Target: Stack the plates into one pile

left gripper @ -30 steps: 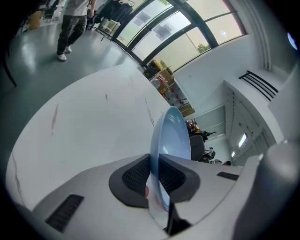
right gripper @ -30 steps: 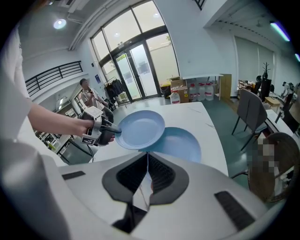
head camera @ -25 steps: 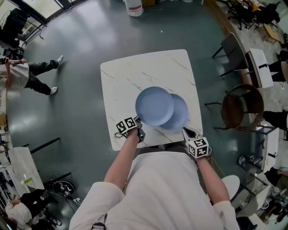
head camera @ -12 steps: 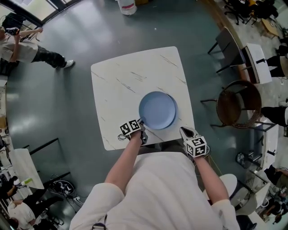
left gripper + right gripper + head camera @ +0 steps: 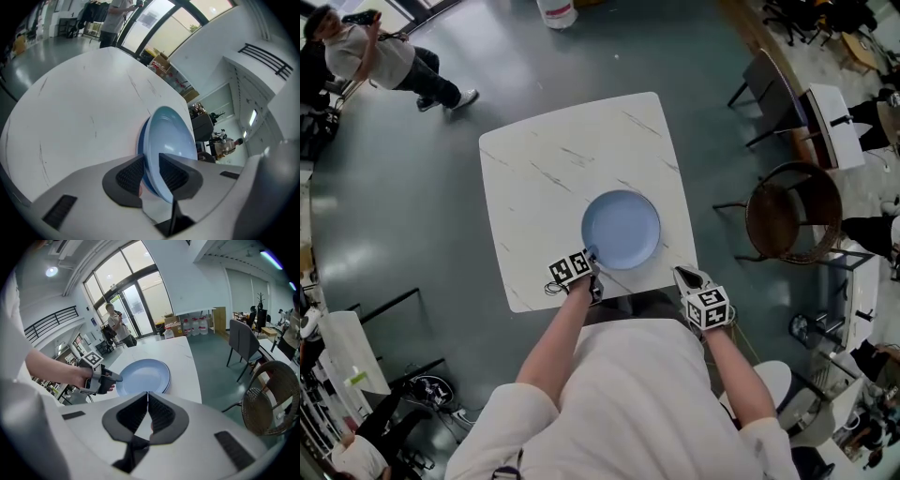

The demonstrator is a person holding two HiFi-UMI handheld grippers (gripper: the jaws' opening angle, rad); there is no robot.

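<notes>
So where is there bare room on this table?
Bare: the far half of the table beyond the plate pile, and the strip left of it. Crowded: the near edge, where the left gripper, jaws just opening, straddles the pile's rim and the right gripper hovers off the corner.

Glossy blue plates, likely ceramic, smooth marble-look table

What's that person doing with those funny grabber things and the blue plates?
A person holds a grabber in each hand and is stacking blue plates on the white table. The plates lie in one pile now. The left gripper has the top plate by its rim between its jaws, which have just been opening. The right gripper is shut and empty, near the table's corner.
</notes>
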